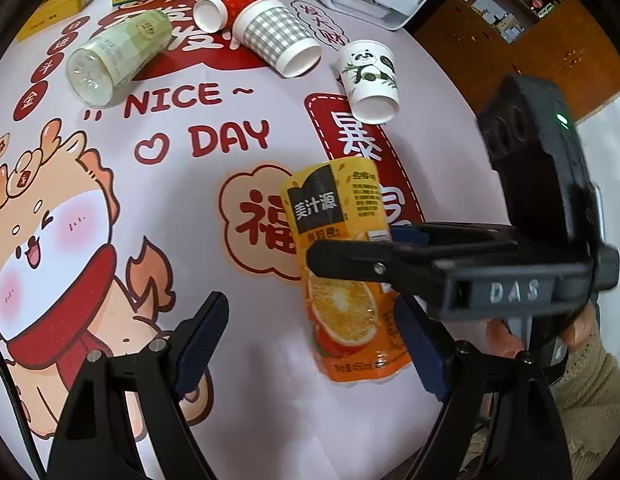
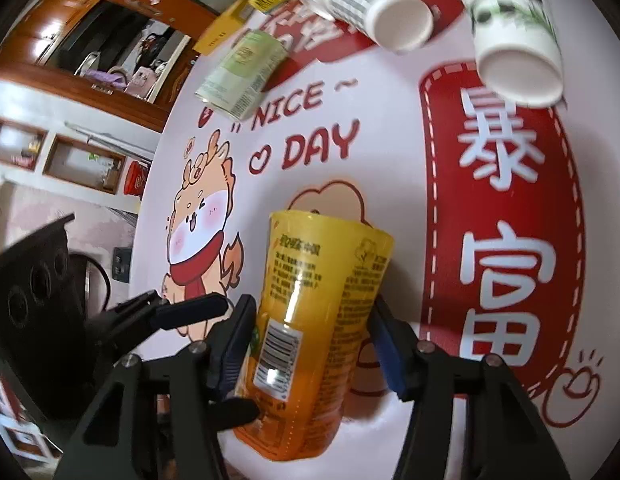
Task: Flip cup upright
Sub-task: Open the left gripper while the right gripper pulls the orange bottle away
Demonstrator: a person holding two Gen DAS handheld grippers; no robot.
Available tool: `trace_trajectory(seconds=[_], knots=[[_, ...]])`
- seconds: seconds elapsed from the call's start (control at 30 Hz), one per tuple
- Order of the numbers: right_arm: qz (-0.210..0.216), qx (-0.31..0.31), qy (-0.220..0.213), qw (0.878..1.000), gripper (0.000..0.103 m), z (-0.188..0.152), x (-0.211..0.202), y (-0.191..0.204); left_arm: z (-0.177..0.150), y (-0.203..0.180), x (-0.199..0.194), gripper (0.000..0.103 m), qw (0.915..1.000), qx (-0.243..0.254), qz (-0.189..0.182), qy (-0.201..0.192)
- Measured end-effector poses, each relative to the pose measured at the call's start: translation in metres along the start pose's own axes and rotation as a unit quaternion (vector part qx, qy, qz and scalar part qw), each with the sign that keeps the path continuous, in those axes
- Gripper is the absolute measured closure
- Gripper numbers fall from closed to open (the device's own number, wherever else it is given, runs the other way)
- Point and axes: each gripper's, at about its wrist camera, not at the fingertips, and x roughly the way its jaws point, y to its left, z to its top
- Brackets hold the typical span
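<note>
We are clamping our right gripper point(image 2: 310, 344) around the orange juice bottle point(image 2: 310, 320) near the table's front edge, while our left gripper point(image 1: 310, 344) is hanging open and empty just beside it. Farther back the panda cup point(image 1: 367, 80) is lying on its side on the printed tablecloth point(image 1: 182, 208), with the checked cup point(image 1: 276, 36), red cup point(image 1: 230, 4) and green bottle point(image 1: 114, 60) also tipped over beyond.

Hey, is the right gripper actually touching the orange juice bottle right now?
Touching. In the left wrist view the right gripper has its fingers pressed across the orange juice bottle, with no gap showing.
</note>
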Motion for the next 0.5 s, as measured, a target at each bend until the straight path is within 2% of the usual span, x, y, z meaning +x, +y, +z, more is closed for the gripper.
trace_trajectory(seconds=[0.23, 0.5], knots=[[-0.028, -0.069, -0.076, 0.994, 0.047, -0.009, -0.017, 0.018, -0.004, 0.002, -0.008, 0.020, 0.9996, -0.007, 0.012, -0.024], [-0.068, -0.125, -0.198, 0.970, 0.047, -0.022, -0.036, 0.024, -0.009, 0.010, -0.009, 0.020, 0.9988, -0.024, 0.021, -0.037]])
